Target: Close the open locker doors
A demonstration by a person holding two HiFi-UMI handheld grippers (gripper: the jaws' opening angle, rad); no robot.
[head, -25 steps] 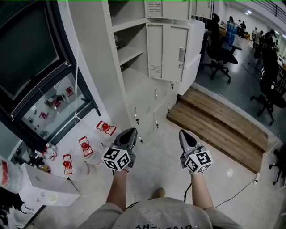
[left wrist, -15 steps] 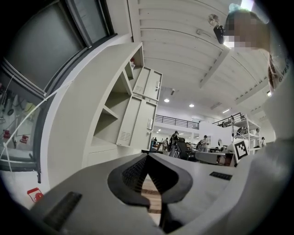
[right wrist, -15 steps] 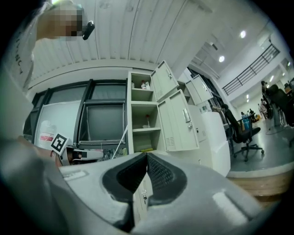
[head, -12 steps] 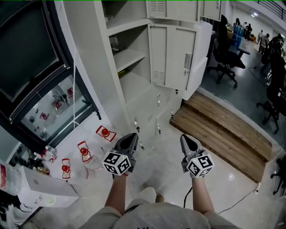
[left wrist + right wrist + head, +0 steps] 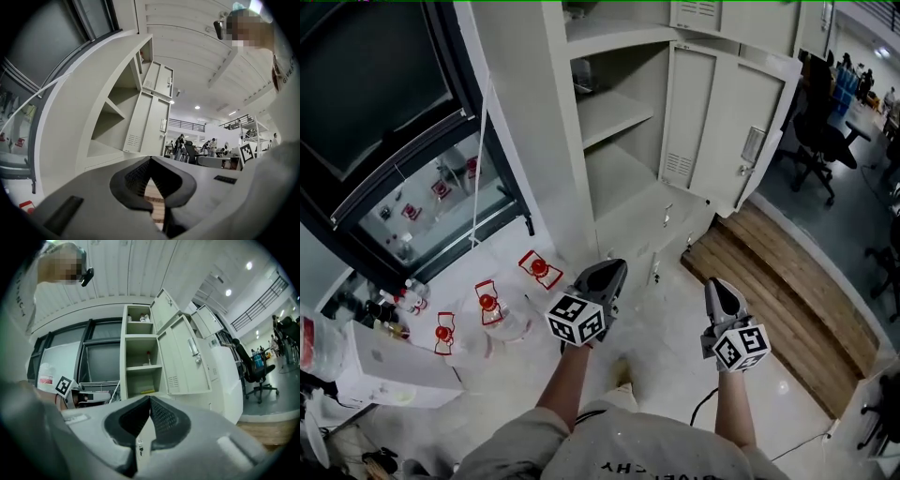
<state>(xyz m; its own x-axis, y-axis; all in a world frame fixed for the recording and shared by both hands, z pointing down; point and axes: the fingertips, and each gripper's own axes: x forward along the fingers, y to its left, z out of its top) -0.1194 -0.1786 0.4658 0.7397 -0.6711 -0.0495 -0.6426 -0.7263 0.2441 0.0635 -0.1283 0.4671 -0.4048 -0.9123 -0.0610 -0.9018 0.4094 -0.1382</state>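
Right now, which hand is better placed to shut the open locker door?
Probably the right. The right gripper is nearer the open door, which hangs out on that side; the left gripper points at the shelves.

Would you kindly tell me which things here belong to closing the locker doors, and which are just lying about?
Job: open locker door, upper open door, left tongs, right tongs.
Lying about: red floor items, office chair, wooden platform.

Bare floor (image 5: 664,323) before the lockers (image 5: 649,214); open door (image 5: 739,131) at right.
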